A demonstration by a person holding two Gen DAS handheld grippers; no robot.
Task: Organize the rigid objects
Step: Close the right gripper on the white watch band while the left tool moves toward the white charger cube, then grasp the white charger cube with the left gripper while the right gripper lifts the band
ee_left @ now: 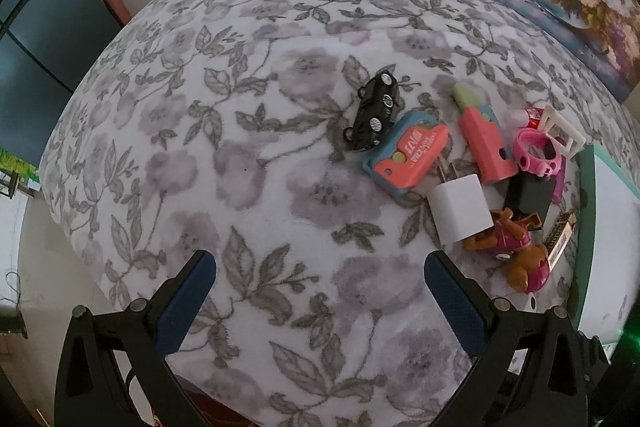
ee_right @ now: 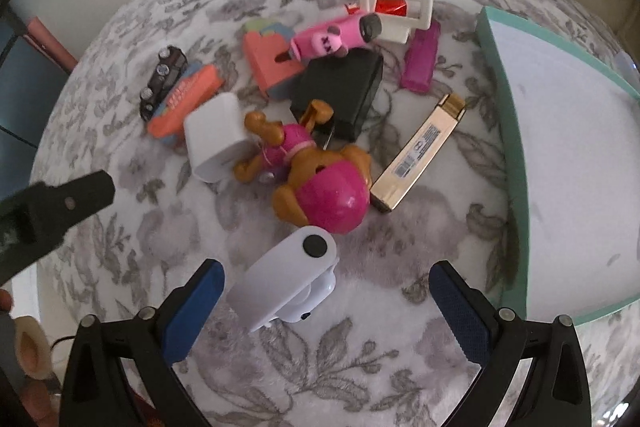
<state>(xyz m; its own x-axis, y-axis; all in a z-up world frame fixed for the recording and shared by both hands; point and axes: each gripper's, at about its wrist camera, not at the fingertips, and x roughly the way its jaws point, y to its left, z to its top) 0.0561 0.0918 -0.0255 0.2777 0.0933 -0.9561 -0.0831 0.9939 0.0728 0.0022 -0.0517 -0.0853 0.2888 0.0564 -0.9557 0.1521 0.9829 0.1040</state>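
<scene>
Green-rimmed and white inside, the tray [ee_right: 516,163] looks bare as far as either view shows, so by my judgement the sorting has hardly begun. Everything to be tidied lies in a loose heap on the flowered blanket [ee_left: 248,155], just to the left of the tray: a gold lighter [ee_right: 416,159] nearest its wall, then a brown and pink toy dog [ee_right: 320,183], a black block [ee_right: 344,95], a white charger [ee_right: 216,139], a purple piece [ee_right: 419,61], a pink tube [ee_right: 340,37], a white frame [ee_right: 396,5], a coral case [ee_right: 186,99] and a black toy car [ee_right: 162,81] farthest from the tray.

A white clip [ee_right: 288,279] lies apart from the heap, well left of the tray. The right gripper [ee_right: 326,297] stands wide open around it, pads not yet touching, holding nothing. The left gripper [ee_left: 320,291] is also wide open and empty over bare blanket, farther from the tray than the heap is.

All of the pieces seem left to move.
</scene>
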